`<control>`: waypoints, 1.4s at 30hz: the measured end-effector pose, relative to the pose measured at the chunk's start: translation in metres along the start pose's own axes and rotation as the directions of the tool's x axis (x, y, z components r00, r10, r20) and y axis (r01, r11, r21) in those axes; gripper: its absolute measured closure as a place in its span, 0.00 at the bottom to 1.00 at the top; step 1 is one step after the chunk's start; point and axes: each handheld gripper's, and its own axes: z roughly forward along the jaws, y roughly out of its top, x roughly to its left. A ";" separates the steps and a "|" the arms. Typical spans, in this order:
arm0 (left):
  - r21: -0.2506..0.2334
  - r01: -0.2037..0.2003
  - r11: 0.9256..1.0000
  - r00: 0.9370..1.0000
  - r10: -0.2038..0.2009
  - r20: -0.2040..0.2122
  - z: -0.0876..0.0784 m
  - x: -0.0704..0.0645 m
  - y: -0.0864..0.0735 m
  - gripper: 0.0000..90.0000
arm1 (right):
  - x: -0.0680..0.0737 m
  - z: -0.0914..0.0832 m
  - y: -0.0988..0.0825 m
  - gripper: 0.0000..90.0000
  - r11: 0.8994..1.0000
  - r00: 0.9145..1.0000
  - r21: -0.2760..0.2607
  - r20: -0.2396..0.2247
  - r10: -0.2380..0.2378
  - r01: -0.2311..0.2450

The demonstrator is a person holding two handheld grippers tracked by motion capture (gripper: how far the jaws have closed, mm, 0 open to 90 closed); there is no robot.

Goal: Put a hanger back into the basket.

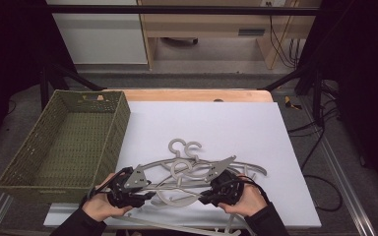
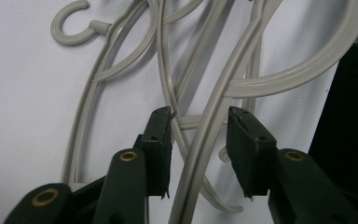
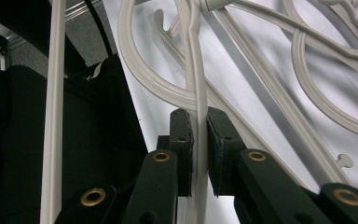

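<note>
While one grey hanger (image 3: 196, 93) from the pile on the bench (image 1: 256, 128) is pinched by the right tongs (image 3: 199, 116), its arm is straddled, not yet squeezed, by the open left tongs (image 2: 200, 116), so it can be lifted level.

High view: fixed above my side, looking forward and down over the white tabletop sheet (image 1: 236, 128) and woven olive basket (image 1: 64, 142). Left and right gripper views: cameras riding my hand-held grippers, looking close along their jaws. All three share the tangled grey plastic hangers (image 1: 192, 169) (image 2: 214, 116) (image 3: 198, 93).
</note>
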 end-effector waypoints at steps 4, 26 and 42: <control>0.019 -0.012 1.000 1.000 0.012 -0.003 0.003 -0.002 0.000 0.75 | 0.001 0.000 0.000 0.91 1.000 1.000 0.007 -0.008 -0.012 0.012; 0.024 -0.099 0.995 0.995 0.100 -0.024 -0.005 -0.013 0.003 0.87 | -0.007 -0.003 -0.004 0.85 0.999 1.000 -0.051 0.025 -0.018 0.019; -0.038 -0.008 0.999 0.998 0.006 -0.059 -0.013 -0.009 0.003 0.90 | -0.015 -0.030 -0.011 0.51 0.959 0.983 -0.282 0.172 0.069 -0.018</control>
